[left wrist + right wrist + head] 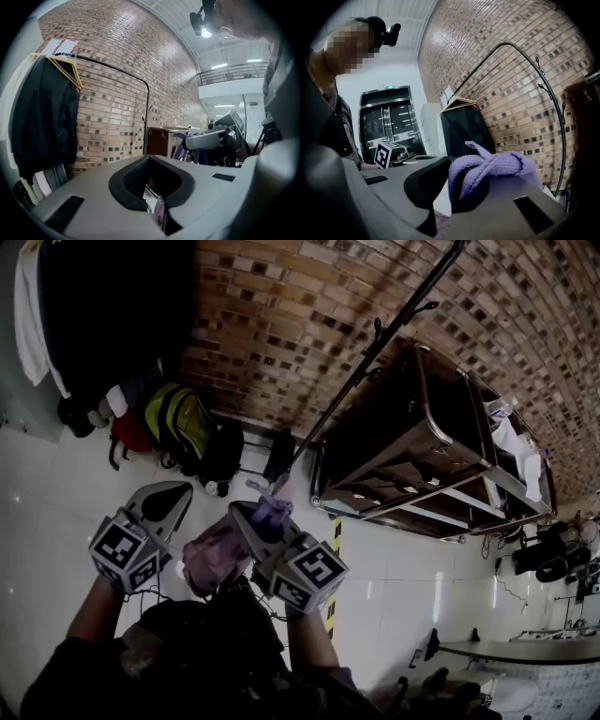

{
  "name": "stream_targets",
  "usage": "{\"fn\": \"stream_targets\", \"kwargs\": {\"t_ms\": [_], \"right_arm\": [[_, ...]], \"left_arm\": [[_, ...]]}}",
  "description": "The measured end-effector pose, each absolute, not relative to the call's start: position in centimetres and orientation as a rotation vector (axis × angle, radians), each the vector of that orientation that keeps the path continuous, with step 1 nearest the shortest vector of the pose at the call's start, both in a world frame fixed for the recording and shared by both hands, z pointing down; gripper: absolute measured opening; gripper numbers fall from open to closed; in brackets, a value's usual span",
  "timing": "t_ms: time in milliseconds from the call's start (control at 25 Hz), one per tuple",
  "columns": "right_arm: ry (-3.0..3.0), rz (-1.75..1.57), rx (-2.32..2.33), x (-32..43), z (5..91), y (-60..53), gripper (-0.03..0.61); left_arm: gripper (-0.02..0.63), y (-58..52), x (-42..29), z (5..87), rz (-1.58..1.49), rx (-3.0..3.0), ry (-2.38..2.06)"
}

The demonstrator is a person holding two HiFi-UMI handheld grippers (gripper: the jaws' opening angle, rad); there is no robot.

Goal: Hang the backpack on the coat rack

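Observation:
A pink-lilac backpack (216,559) hangs between my two grippers, above the white floor. My right gripper (264,518) is shut on its lilac top strap (497,166), which bunches over the closed jaws (464,197). My left gripper (169,501) sits close on the backpack's left. Its jaws (152,187) are together, with a pink bit of the backpack (160,213) pinched deep between them. The black coat rack (375,343) slants up along the brick wall ahead of both grippers, its small hooks (377,327) bare. Its arched bar (553,93) appears in the right gripper view.
A black coat (103,306) hangs on hangers at the left. Below it, a green-yellow backpack (178,423) and a red bag (131,432) sit on the floor. A dark cabinet (412,437) stands right of the rack. Yellow-black tape (335,559) marks the floor.

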State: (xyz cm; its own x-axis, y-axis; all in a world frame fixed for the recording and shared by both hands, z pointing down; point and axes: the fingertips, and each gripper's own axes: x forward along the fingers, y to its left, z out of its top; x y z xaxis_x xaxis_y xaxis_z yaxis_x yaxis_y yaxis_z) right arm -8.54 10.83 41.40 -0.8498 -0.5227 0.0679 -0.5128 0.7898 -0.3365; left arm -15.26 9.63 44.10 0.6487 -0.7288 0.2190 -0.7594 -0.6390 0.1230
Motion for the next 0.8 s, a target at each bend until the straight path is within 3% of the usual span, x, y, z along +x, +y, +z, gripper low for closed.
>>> {"fn": "stream_targets", "kwargs": {"t_ms": [480, 800], "right_arm": [[3.115, -0.386, -0.833, -1.7, 40.4, -1.6, 0.003], [3.117, -0.453, -0.781, 1.9, 41.2, -8.1, 0.003]], "left_arm": [[0.012, -1.7, -8.6, 43.2, 0.273, 2.584, -1.306], [0.012, -8.9, -5.5, 42.8, 0.195, 2.581, -1.353]]}}
